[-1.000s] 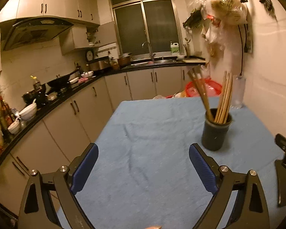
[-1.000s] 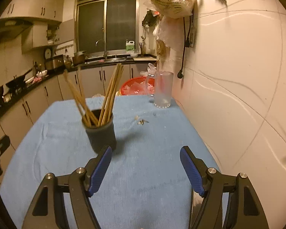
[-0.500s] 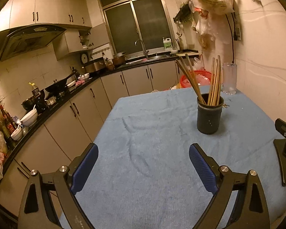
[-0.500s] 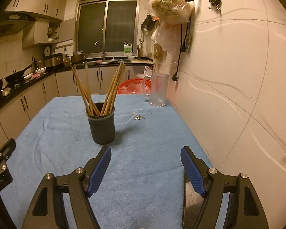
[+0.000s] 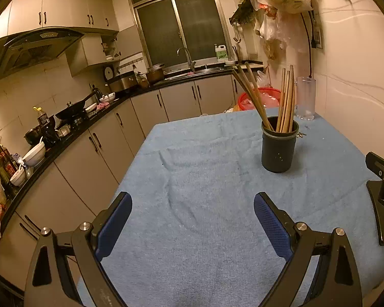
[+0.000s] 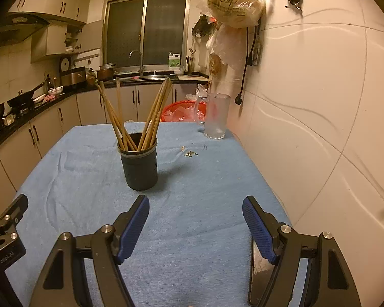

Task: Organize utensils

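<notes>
Left wrist view: left gripper [image 5: 192, 220] fingers apart, empty, short of the cup [image 5: 279, 145] holding chopsticks [image 5: 285, 102] on the blue cloth [image 5: 204, 174].

Right wrist view: right gripper [image 6: 195, 226] fingers apart, empty. Only here, small scraps [image 6: 190, 153], perhaps peelings, right of the cup [image 6: 140, 162].

Chopsticks [image 5: 284, 97] upright in dark holder [image 5: 279, 148] beyond spread, empty tongs [image 5: 193, 220]

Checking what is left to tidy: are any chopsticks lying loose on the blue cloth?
No, all the chopsticks stand in the dark holder, and the blue cloth shows only small scraps near the glass mug.
</notes>
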A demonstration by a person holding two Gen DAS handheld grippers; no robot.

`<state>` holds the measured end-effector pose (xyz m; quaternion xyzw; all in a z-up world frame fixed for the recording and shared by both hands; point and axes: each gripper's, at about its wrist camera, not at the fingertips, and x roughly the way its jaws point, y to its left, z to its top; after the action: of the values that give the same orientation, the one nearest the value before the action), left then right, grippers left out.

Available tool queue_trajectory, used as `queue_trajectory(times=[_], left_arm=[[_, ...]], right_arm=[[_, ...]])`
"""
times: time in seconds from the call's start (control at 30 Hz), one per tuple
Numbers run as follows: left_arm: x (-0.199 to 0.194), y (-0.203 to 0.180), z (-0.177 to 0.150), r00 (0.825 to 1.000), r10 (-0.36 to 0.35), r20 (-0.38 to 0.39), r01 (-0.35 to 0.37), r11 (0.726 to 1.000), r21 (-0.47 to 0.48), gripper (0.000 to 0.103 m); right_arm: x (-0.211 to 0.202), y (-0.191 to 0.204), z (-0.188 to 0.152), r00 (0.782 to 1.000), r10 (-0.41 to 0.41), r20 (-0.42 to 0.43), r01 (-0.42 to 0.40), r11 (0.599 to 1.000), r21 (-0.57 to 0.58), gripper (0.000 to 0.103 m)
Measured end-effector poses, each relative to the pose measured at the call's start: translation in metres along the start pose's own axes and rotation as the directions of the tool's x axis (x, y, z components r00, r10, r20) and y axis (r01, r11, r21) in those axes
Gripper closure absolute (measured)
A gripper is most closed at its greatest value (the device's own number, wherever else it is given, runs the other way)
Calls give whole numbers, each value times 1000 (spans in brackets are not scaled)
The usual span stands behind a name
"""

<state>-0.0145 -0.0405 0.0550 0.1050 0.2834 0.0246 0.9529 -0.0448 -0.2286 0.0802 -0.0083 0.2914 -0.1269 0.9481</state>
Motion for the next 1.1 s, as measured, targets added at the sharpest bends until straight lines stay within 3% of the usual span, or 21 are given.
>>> queue_trajectory(times=[1.1], left_arm=[[32, 6, -13, 997, -25, -67, 24, 1000, -16, 7]], right_arm=[[38, 22, -12, 995, -21, -93, 15, 998, -67, 25]])
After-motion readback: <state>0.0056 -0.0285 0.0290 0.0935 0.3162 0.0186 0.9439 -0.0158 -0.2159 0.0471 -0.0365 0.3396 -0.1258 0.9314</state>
